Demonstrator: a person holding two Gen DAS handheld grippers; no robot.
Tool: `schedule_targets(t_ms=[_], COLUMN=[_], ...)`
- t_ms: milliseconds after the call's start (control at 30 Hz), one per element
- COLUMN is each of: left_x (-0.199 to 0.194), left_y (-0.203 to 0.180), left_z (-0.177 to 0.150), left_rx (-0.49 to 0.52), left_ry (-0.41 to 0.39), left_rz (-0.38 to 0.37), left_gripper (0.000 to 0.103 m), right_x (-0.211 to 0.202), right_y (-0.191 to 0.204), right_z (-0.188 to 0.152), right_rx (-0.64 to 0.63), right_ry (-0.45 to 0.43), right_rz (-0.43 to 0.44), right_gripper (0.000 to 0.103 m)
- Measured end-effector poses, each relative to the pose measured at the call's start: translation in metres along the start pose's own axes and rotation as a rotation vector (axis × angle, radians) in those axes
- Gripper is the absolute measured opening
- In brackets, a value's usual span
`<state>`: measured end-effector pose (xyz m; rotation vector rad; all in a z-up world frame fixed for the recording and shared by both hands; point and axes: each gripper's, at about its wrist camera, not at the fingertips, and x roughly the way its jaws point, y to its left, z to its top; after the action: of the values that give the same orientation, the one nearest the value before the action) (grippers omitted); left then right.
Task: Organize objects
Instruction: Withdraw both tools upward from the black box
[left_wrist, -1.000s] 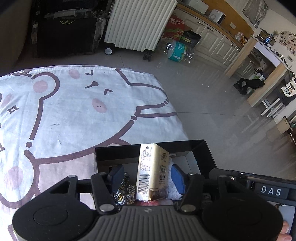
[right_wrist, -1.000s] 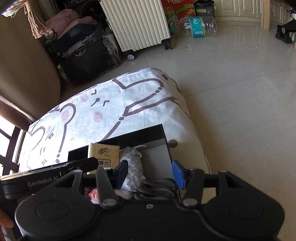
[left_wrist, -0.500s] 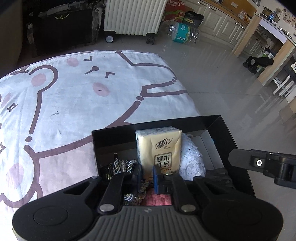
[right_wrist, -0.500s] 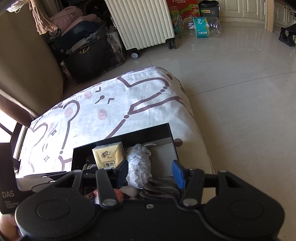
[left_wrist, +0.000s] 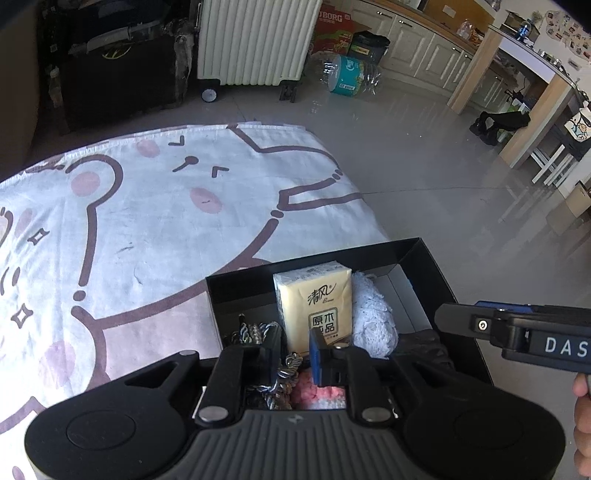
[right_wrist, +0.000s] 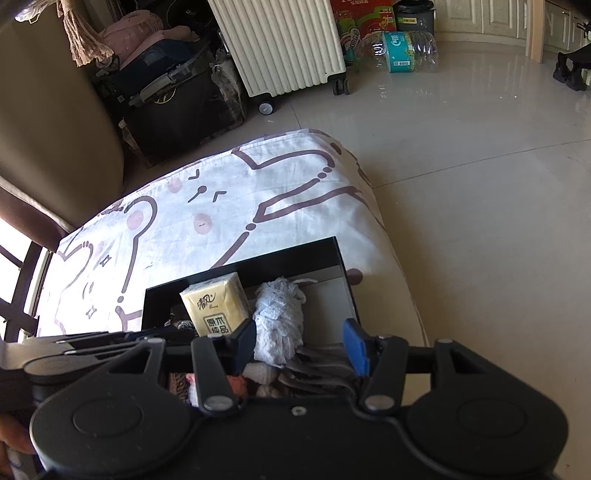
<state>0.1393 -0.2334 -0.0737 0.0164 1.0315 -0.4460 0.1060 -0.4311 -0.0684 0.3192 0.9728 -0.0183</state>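
- Looking along the left gripper (left_wrist: 295, 354): its jaws stand nearly together with nothing between them, just short of the tissue pack (left_wrist: 314, 302), which stands upright in the black box (left_wrist: 424, 258), long axis vertical, printed face toward the camera. Packing looks nearly finished.
- Looking along the right gripper (right_wrist: 301, 341): its jaws are spread wide and empty above the white lace bundle (right_wrist: 279, 317). A next move probably means settling the leaning tissue pack (right_wrist: 216, 308) flat.

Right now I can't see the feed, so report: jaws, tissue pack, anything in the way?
Left gripper nearly shut, empty. Right gripper open, empty. Tissue pack upright in black box, beside white lace bundle. Nothing blocking.
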Motion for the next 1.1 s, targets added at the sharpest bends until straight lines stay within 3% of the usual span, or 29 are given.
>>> schedule_targets(t_ms=[267, 1100], left_x=[-0.028, -0.117], left_y=[0.007, 0.023], left_z=[-0.004, -0.025], left_rx=[0.034, 0.063], left_ry=[-0.021, -0.107], left_rz=[0.065, 0.132], left_gripper=[0.052, 0.096], right_x=[-0.022, -0.096], right_y=[0.015, 0.066], right_z=[-0.006, -0.046], right_rx=[-0.050, -0.136], right_ry=[-0.052, -0.193], right_rz=[-0.045, -0.191], right_gripper=[0.054, 0.092])
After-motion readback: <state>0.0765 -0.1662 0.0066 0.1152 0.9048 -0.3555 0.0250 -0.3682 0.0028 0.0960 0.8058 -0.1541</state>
